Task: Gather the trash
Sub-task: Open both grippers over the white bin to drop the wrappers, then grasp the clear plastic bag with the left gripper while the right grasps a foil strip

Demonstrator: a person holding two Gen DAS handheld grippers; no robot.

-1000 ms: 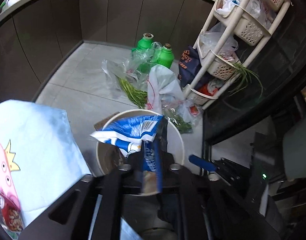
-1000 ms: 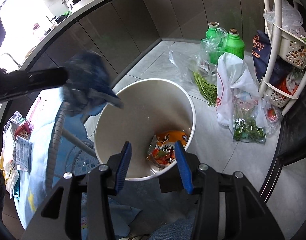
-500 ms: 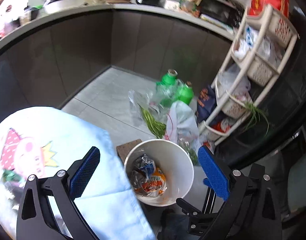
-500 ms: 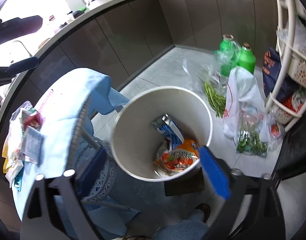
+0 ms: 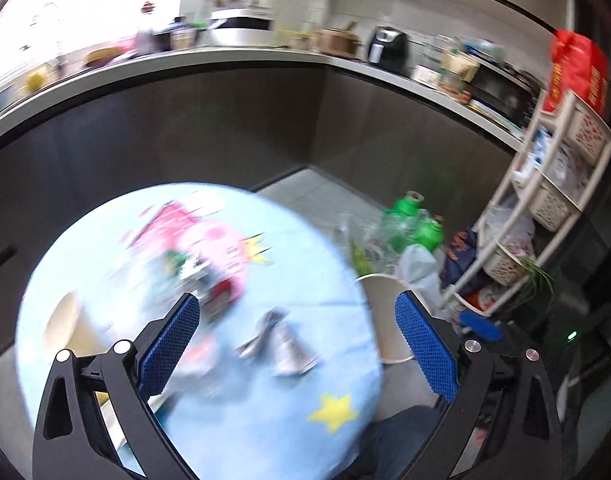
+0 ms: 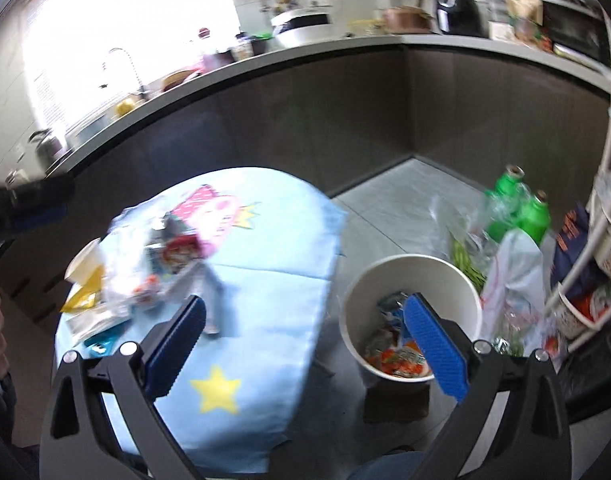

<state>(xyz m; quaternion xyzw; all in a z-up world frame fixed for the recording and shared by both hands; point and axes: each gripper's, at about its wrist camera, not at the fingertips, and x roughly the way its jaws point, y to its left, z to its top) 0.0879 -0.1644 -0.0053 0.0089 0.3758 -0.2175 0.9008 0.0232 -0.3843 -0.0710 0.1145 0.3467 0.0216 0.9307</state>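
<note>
A round table with a light blue cartoon cloth holds several wrappers and bags of trash, blurred in both views; a crumpled silver wrapper lies near its right side. A white trash bin stands on the floor right of the table, with orange and blue wrappers inside. My left gripper is open and empty above the table. My right gripper is open and empty between the table edge and the bin.
Green bottles, plastic bags with greens and a white basket rack crowd the floor right of the bin. Dark cabinets and a cluttered counter curve behind. A white paper cup sits at the table's left.
My left gripper dropped the blue wrapper into the bin, opened and swung left over the table. My right gripper opened wide and pulled back and up from the bin.
</note>
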